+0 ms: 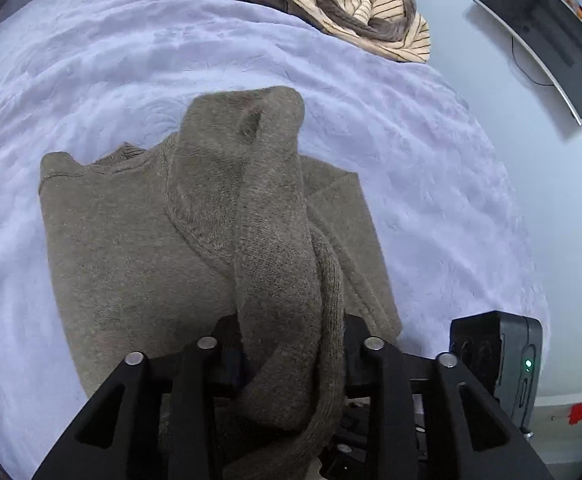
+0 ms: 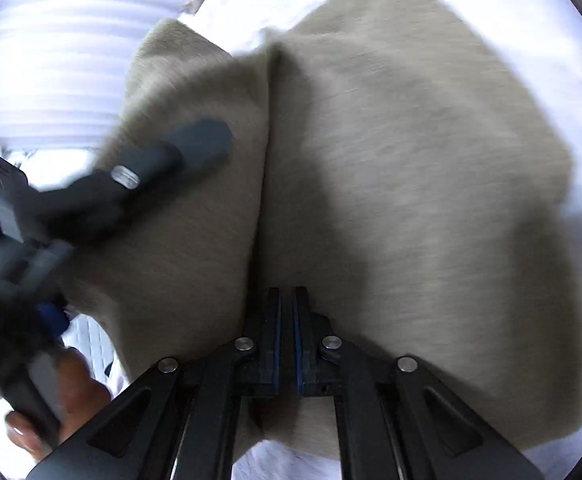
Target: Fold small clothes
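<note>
A taupe knit sweater (image 1: 139, 240) lies spread on the lavender blanket (image 1: 91, 80), filling the centre of the left wrist view. The left gripper (image 1: 291, 344) clamps a bunched fold of the sweater, lifted toward the lens. In the right wrist view, the right gripper (image 2: 287, 300) is pinched closed at the knit's lower centre, though whether it traps fabric is unclear. A striped garment (image 1: 375, 16) sits at the upper right.
</note>
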Available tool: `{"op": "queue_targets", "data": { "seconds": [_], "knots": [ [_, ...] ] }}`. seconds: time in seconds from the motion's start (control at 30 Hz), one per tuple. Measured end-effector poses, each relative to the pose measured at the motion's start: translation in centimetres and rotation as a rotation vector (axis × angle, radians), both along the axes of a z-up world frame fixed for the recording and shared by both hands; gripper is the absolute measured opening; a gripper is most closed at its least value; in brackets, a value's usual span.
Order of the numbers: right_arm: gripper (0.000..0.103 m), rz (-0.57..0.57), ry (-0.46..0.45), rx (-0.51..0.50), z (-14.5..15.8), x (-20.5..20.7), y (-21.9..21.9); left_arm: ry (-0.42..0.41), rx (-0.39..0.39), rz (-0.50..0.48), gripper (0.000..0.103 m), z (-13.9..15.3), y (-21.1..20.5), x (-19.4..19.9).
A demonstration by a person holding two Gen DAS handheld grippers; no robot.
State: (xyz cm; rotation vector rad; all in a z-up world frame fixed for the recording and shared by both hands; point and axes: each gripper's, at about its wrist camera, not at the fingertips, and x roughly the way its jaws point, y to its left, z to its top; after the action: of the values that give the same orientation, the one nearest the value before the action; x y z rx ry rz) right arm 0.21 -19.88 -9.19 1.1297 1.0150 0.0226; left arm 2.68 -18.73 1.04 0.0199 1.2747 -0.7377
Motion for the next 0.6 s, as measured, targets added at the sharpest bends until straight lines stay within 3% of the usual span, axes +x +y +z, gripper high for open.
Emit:
{"op": "queue_targets", "data": {
  "seconds": [0.03,0.07,0.2,0.33,0.37,0.4,0.43,0.53,0.6],
  "knots": [
    [0.005,-0.003,-0.003,0.002,0.1,0.4,0.0,0.000,-0.052,-0.001,0.071,0.8,0.2,-0.4],
    [0.006,-0.007,-0.010,0.001,0.2,0.3,-0.2,-0.020,-0.094,0.004,0.083,1.8,0.5,-0.9],
    [0.009,-0.050,-0.033,0.021,0.6,-1.0,-2.0,-0.137,-0.118,-0.026,0.084,5.4,0.7,-1.9],
    [0.015,-0.166,-0.092,0.099,1.2,-2.0,-4.6,-0.222,-0.050,0.099,0.084,6.2,4.6,-0.6],
    [0.030,-0.192,-0.106,0.131,1.1,-2.3,-5.4,-0.220,-0.031,0.135,0.084,5.8,5.8,-0.1],
    [0.052,-0.219,-0.120,0.174,0.9,-2.6,-6.0,-0.204,-0.003,0.178,0.084,5.1,7.2,0.6],
    [0.060,-0.233,-0.137,0.214,0.7,-2.6,-6.4,-0.183,0.019,0.212,0.084,4.2,8.4,1.2],
    [0.064,-0.254,-0.184,0.339,-0.2,-2.2,-6.8,-0.105,0.067,0.328,0.084,1.4,12.1,2.4],
    [0.065,-0.238,-0.188,0.366,-0.8,-1.5,-7.0,-0.072,0.092,0.388,0.084,-0.1,13.9,2.8]
  ]
}}
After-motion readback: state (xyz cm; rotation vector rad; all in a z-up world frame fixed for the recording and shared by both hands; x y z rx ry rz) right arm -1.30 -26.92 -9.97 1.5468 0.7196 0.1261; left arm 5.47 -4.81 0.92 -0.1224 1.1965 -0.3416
